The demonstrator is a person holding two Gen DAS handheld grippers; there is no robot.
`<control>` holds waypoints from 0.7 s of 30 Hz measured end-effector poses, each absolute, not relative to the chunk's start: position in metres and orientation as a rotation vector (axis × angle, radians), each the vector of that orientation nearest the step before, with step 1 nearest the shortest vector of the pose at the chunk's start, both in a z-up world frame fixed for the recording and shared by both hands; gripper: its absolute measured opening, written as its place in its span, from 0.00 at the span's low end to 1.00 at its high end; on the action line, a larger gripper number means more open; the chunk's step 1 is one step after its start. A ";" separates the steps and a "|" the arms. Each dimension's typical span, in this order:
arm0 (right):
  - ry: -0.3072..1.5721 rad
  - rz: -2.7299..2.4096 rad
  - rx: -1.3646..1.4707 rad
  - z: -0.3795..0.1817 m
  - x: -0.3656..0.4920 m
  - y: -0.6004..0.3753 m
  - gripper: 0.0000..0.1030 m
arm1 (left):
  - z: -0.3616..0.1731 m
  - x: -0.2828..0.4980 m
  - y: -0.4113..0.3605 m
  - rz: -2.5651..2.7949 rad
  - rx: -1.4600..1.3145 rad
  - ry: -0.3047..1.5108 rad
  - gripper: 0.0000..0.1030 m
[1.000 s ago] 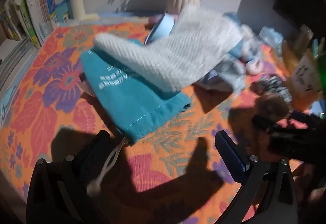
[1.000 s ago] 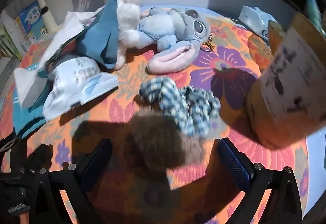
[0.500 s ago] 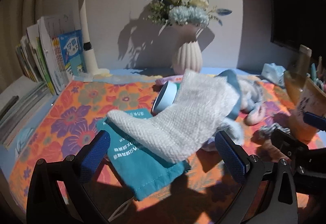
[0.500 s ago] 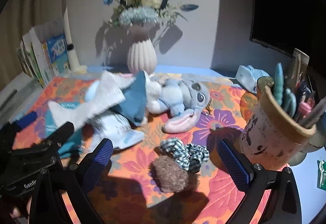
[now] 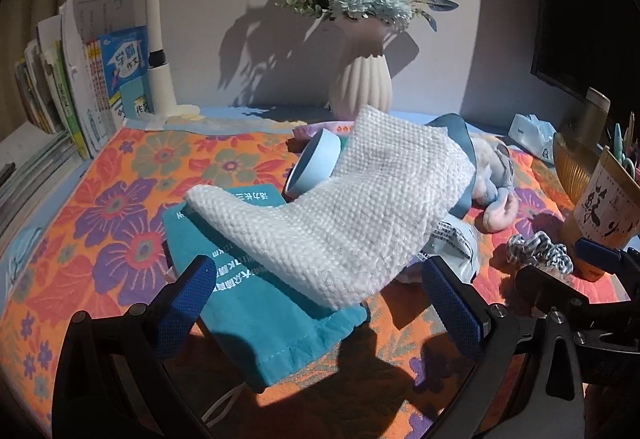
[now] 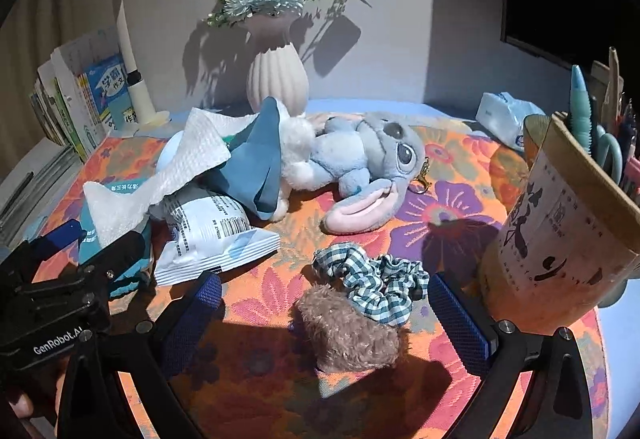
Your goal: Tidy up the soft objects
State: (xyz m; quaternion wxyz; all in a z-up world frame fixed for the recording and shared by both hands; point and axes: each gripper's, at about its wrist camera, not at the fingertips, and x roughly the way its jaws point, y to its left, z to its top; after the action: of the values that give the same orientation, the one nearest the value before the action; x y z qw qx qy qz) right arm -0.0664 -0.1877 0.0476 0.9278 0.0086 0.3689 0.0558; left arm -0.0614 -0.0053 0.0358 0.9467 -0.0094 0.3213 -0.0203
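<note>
Showing a heap of soft things on a flowered cloth, all placed here relative to the ribbed vase at the back. Left gripper and right gripper both stand with jaws wide apart, holding nothing. Directly in front of the vase lies a white knitted towel, draped over a round blue tub and a teal drawstring pouch. To the vase's front right lies a grey-blue plush toy; nearer the camera sit a checked scrunchie and, touching it, a brown fuzzy scrunchie. A white snack packet lies beside the pouch. Judged handling: all light and limp; the towel will sag and drag, so pinch a free corner; the plush suits a grip across the body; scrunchies bunch easily; the packet looks slippery and crushable.
</note>
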 end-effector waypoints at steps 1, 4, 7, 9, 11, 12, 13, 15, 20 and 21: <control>0.759 0.118 0.020 0.047 -0.066 -0.188 1.00 | 0.035 -0.061 -0.005 -0.039 -0.020 0.658 0.99; 0.767 0.123 0.030 0.047 -0.065 -0.189 1.00 | 0.037 -0.060 -0.002 -0.042 -0.026 0.660 0.99; 0.771 0.132 0.040 0.047 -0.064 -0.191 1.00 | 0.038 -0.060 -0.001 -0.042 -0.025 0.660 0.99; 0.773 0.132 0.042 0.047 -0.064 -0.191 1.00 | 0.038 -0.060 0.000 -0.043 -0.024 0.662 0.99; 0.776 0.131 0.039 0.047 -0.064 -0.191 1.00 | 0.037 -0.059 0.000 -0.041 -0.023 0.666 0.99; 0.777 0.133 0.036 0.047 -0.064 -0.191 1.00 | 0.037 -0.059 0.000 -0.041 -0.023 0.668 0.99; 0.777 0.133 0.032 0.046 -0.064 -0.190 1.00 | 0.037 -0.058 0.000 -0.040 -0.023 0.668 0.99; 0.776 0.130 0.019 0.046 -0.064 -0.189 1.00 | 0.038 -0.058 0.000 -0.041 -0.024 0.668 0.99; 0.776 0.125 -0.008 0.046 -0.064 -0.184 1.00 | 0.038 -0.058 0.000 -0.041 -0.026 0.668 0.99; 0.777 0.124 -0.011 0.046 -0.064 -0.184 1.00 | 0.038 -0.058 0.000 -0.041 -0.027 0.668 0.99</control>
State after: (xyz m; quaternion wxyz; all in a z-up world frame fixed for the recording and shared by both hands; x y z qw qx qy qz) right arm -0.0637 -0.1838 0.0456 0.9235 -0.0056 0.3787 0.0602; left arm -0.0577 0.0001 0.0378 0.9444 -0.0130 0.3278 -0.0199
